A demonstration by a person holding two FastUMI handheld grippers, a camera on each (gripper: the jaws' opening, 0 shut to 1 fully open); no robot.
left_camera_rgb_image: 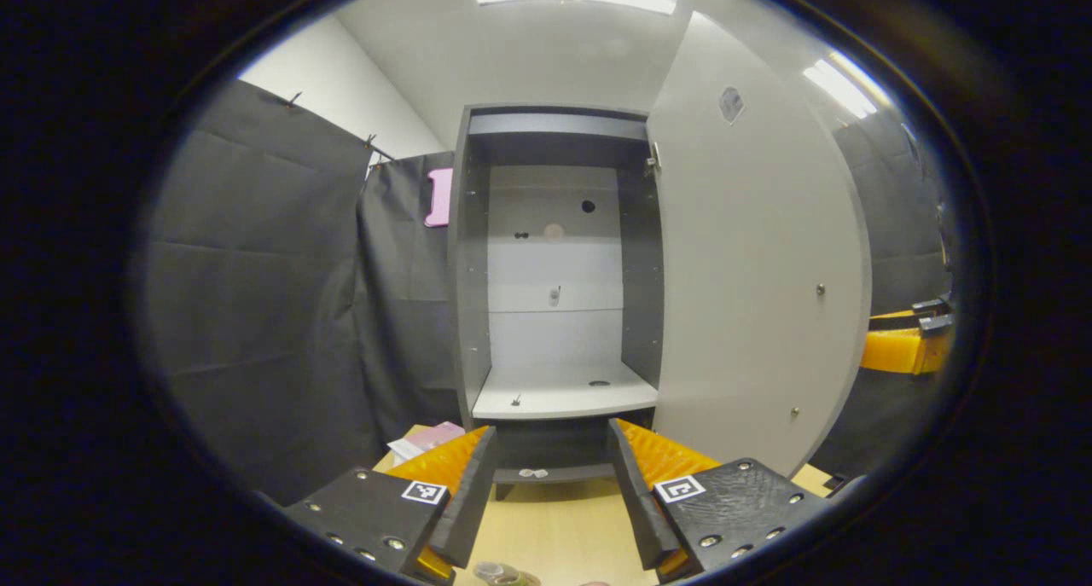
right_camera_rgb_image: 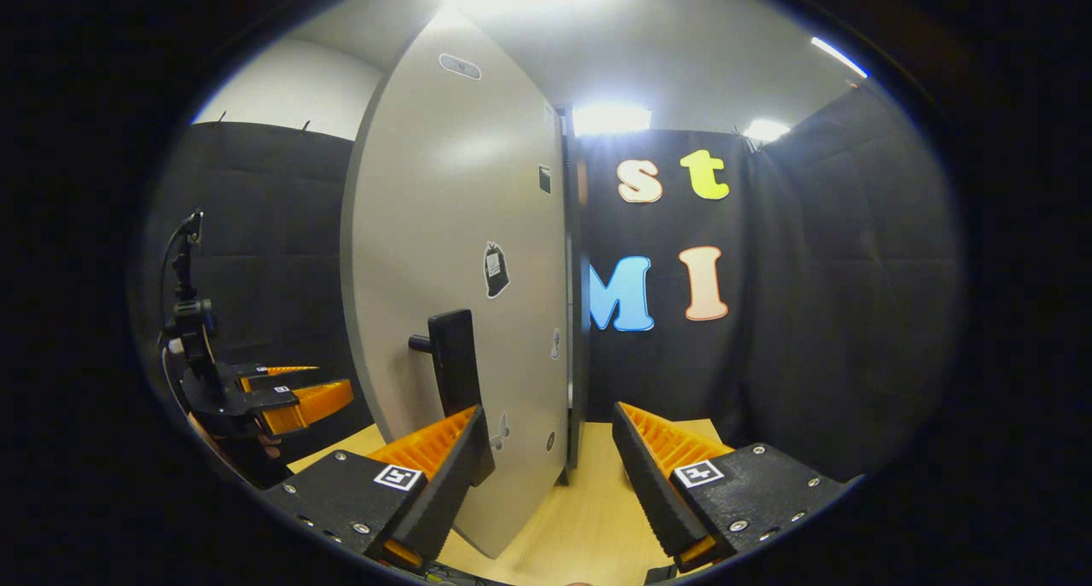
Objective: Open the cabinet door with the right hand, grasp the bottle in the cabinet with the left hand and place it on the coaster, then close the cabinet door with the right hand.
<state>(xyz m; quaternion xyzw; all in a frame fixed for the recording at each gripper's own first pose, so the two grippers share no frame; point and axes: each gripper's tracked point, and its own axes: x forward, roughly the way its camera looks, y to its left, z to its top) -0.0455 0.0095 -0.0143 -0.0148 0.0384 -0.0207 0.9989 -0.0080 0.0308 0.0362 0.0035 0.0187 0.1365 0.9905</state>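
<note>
**Door open, bottle out of the cabinet, closing step next**

The left claw (left_camera_rgb_image: 553,484) stands released, its two fingers apart with nothing between them, above the pale wooden counter (left_camera_rgb_image: 554,526). Just below it, at the bottom edge of the left gripper view, a small clear object (left_camera_rgb_image: 503,574) shows, which may be the top of the bottle; I cannot tell for sure, and the coaster I cannot make out. Further ahead stands the cabinet (left_camera_rgb_image: 465,270), and its one white shelf (left_camera_rgb_image: 563,394) carries no bottle. The cabinet door (left_camera_rgb_image: 751,296) is swung wide to the right.

The right claw (right_camera_rgb_image: 550,475) is also released and grips nothing. Its left finger is near the one dark handle (right_camera_rgb_image: 452,360) on the door's outer face, but I cannot tell if it touches it. Farther to the left in the right gripper view, the other claw shows with a hand under it.

I judge that the bottle step is finished or almost finished, so closing the door is in hand. The next move calls for the right claw to push the door leaf, or take the handle, and swing it shut.

Count: two claws, one cabinet, one door, one handle.
</note>
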